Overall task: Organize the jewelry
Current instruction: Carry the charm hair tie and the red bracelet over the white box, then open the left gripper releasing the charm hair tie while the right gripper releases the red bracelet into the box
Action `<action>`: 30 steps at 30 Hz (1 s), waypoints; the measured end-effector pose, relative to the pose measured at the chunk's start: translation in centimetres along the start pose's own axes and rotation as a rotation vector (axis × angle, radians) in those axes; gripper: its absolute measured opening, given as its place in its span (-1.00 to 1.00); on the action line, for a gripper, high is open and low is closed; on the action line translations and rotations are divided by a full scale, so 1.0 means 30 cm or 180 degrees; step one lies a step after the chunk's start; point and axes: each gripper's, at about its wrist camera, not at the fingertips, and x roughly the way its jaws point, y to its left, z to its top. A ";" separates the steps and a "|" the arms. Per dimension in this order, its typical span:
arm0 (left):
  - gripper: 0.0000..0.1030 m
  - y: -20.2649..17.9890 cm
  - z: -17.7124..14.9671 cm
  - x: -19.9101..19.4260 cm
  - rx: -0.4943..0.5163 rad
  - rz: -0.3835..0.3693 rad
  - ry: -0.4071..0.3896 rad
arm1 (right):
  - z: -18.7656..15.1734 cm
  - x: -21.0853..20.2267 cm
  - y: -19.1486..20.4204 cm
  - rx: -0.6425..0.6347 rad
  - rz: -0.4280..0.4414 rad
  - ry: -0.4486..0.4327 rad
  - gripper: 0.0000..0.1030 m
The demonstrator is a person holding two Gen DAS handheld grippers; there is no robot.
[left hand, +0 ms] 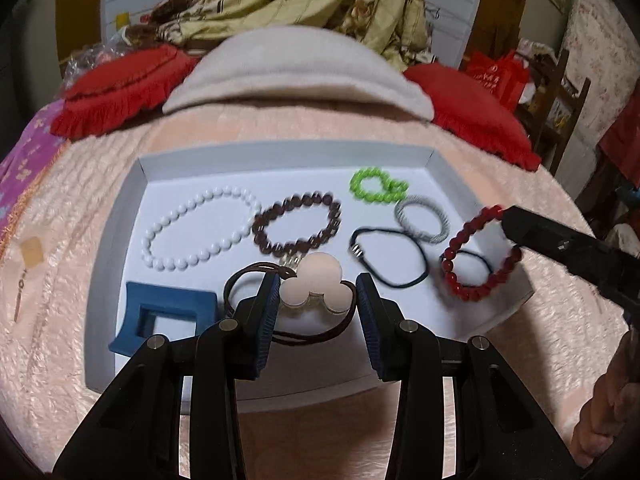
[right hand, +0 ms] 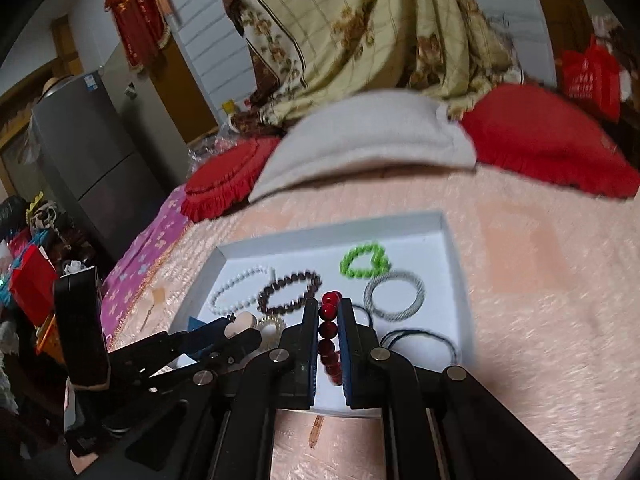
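A white tray (left hand: 280,156) (right hand: 328,228) lies on a pink blanket. In it are a white bead bracelet (left hand: 200,232), a brown bead bracelet (left hand: 298,224), a green bead bracelet (left hand: 374,186), a grey hair tie (left hand: 424,218), black hair ties (left hand: 390,256) and a blue square clip (left hand: 164,316). My left gripper (left hand: 316,292) (right hand: 244,326) is shut on a pale pink lobed hair-tie ornament (left hand: 312,280) with a brown cord, over the tray's near edge. My right gripper (right hand: 328,304) (left hand: 510,220) is shut on a red bead bracelet (right hand: 330,336) (left hand: 480,256), which hangs over the tray's right side.
Red fringed cushions (left hand: 120,88) (left hand: 472,120) and a grey folded cloth (left hand: 296,72) lie behind the tray. A thin pin (left hand: 18,300) and a tan patch (left hand: 32,250) sit on the blanket at left. A grey fridge (right hand: 88,152) stands far left. A hand (left hand: 608,420) shows lower right.
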 end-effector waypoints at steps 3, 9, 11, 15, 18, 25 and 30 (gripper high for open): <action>-0.27 0.004 -0.006 0.008 0.0014 0.0052 0.0016 | -0.009 0.037 0.034 -0.0033 0.0061 0.0047 -0.83; -0.27 0.023 -0.013 0.038 -0.0049 0.0117 0.0152 | -0.012 0.077 0.077 -0.0078 0.0144 0.0016 -0.83; -0.27 0.027 -0.018 0.054 -0.0055 0.0150 0.0219 | -0.027 0.123 0.056 -0.0054 0.0061 0.0117 -0.83; -0.27 0.021 -0.022 0.062 -0.0008 0.0182 0.0221 | -0.057 0.188 -0.029 0.0093 -0.0159 0.0330 -0.83; -0.27 0.020 -0.021 0.067 0.0000 0.0194 0.0222 | -0.064 0.189 -0.070 0.0152 -0.0199 0.0378 -0.83; -0.23 0.003 -0.024 0.082 0.0111 0.0299 0.0247 | -0.080 0.173 -0.099 0.0133 -0.0316 0.0427 -0.84; -0.18 0.023 -0.008 0.064 -0.0014 0.0094 0.0225 | -0.080 0.150 -0.100 0.0146 -0.0228 0.0392 -0.40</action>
